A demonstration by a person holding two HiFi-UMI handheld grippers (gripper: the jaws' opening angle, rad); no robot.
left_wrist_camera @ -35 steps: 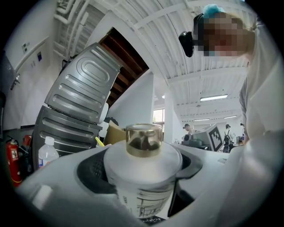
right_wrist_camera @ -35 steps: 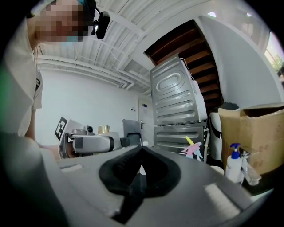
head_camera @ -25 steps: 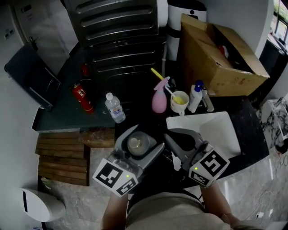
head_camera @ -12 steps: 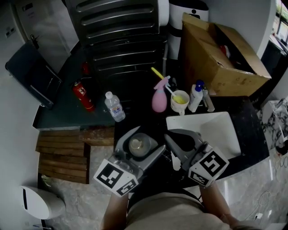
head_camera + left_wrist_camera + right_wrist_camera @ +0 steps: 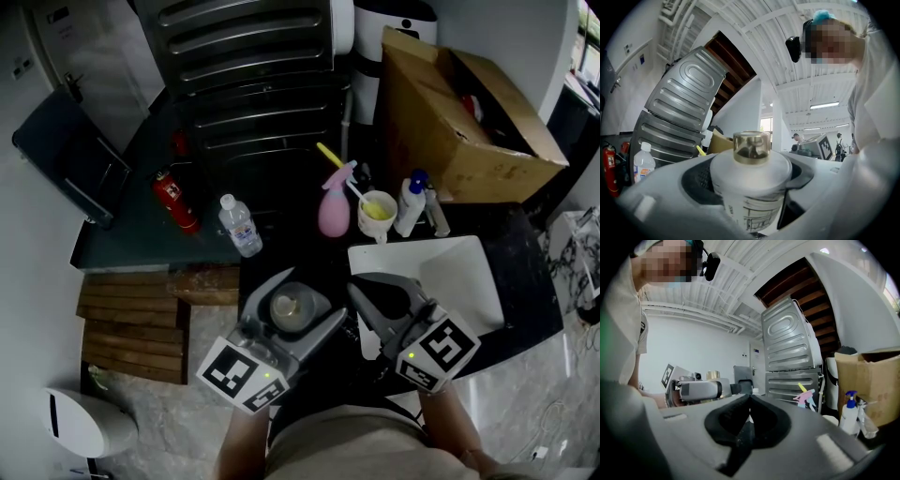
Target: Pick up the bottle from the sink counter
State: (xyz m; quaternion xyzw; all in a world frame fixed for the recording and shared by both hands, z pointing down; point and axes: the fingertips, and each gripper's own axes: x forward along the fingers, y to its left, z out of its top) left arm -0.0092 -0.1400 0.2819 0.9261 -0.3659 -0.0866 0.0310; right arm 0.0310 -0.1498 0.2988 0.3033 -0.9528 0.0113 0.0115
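Observation:
My left gripper is shut on a white bottle with a gold cap, held upright close to the person's body, off the counter. In the left gripper view the white bottle fills the space between the jaws, gold cap on top. My right gripper hangs beside it to the right, jaws closed together with nothing between them; its tips meet in the right gripper view.
A white sink sits in the dark counter. Behind it stand a pink spray bottle, a cup and a white-and-blue spray bottle. A clear water bottle and red extinguisher lie left. A cardboard box is at the back right.
Both grippers and the held bottle have stayed almost still; the view has shifted only slightly.

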